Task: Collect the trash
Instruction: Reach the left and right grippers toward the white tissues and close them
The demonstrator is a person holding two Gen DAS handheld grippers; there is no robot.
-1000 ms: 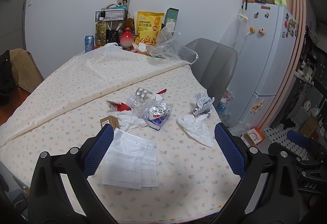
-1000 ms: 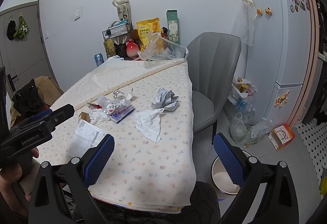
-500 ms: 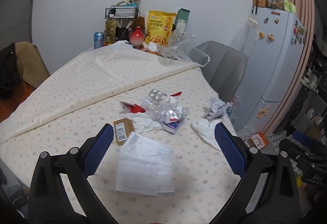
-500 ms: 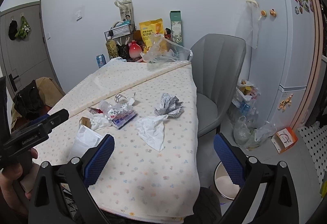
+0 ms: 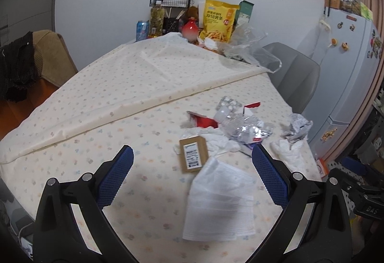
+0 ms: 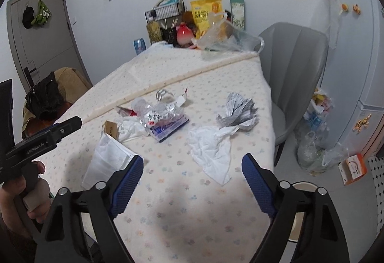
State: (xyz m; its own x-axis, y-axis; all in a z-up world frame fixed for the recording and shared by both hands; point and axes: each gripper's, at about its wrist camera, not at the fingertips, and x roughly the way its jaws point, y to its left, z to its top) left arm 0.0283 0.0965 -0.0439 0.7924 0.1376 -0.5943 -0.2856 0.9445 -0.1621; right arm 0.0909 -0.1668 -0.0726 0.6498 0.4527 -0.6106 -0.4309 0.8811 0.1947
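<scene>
While nothing is yet gripped, both tools hang over the near end of the table (image 6: 168, 227) with the rubbish spread ahead of them. Taking the crushed clear bottle (image 6: 163, 116) as the landmark and working from left to right: left of it and nearer the camera lies a flat white face mask (image 5: 220, 200), with a small brown cardboard box (image 5: 194, 156) just beyond the mask's far corner. A crumpled white tissue (image 6: 130, 128) touches the bottle's left side, and a torn red wrapper (image 5: 204, 120) shows behind that. Right of the bottle, apart from it, a loose white tissue (image 6: 211, 150) sprawls, its far end touching a grey crumpled paper ball (image 6: 237, 110). Off the table's right edge, on the floor, the rim of a bin (image 6: 302, 187) shows, likely where all this goes.

The left gripper (image 5: 192, 167) stands wide open and empty, framing the box and mask, presumably lined up for them. The right gripper (image 6: 192, 171) holds nothing; its jaws are closing somewhat with only tablecloth between them, short of the loose tissue
</scene>
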